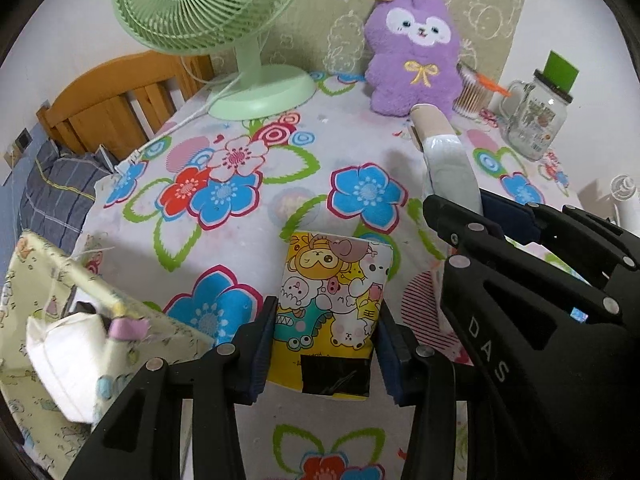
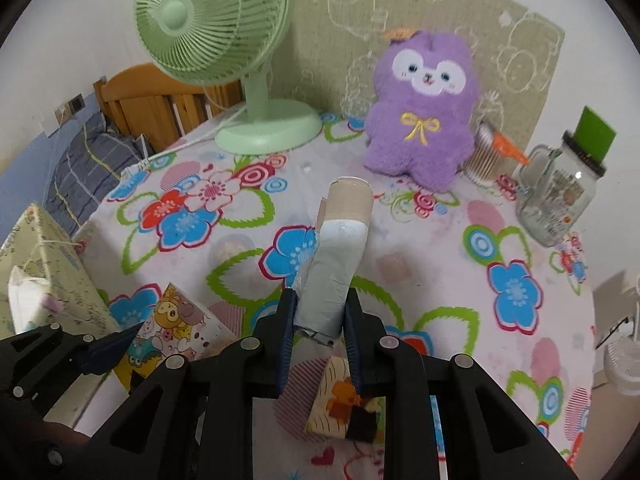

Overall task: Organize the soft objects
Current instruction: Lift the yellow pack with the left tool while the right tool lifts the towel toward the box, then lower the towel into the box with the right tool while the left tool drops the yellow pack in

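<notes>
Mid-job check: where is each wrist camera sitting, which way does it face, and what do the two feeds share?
Left wrist: behind the left gripper, angled down at the floral tablecloth; its fingers clamp a yellow cartoon-print tissue pack; the right gripper enters at right.
Right wrist: behind the right gripper, angled down likewise; its fingers clamp a grey-white rolled cloth bundle; the left gripper shows lower left.
Shared: green desk fan, purple plush toy, glass mug jar.
</notes>
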`<state>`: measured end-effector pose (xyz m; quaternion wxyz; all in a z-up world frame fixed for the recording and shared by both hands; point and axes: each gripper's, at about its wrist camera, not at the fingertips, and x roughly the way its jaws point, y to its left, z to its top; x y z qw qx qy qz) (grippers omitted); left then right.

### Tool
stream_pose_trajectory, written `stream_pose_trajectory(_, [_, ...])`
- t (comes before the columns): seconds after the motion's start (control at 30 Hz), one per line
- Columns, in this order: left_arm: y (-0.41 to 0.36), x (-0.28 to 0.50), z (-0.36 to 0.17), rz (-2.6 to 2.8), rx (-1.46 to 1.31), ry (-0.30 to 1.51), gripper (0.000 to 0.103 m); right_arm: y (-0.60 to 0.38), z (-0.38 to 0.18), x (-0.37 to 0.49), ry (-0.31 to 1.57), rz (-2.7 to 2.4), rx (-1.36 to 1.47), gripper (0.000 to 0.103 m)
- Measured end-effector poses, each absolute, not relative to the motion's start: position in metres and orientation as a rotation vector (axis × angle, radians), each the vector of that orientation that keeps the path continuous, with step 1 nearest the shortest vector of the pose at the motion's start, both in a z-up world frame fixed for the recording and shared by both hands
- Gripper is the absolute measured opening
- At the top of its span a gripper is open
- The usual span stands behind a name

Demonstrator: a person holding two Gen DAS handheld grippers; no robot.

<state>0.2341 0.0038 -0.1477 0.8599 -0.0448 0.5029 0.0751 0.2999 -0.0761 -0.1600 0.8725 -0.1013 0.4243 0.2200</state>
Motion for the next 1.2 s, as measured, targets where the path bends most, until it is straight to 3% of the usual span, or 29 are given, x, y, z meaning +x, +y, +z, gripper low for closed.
stream_pose_trajectory(0.63, [0.045,0.155,-0.093,0.199,-0.129,0.949,0.047,-0.058,-0.085,0.216,0.754,0.486,-0.243,0.025])
stream_pose_trajectory(1.2, [0.133,0.104,-0.089,0.323,-0.206,0.918,0.047,0.030,-0.061,0.154,0.712,0.627,-0.284,0.025])
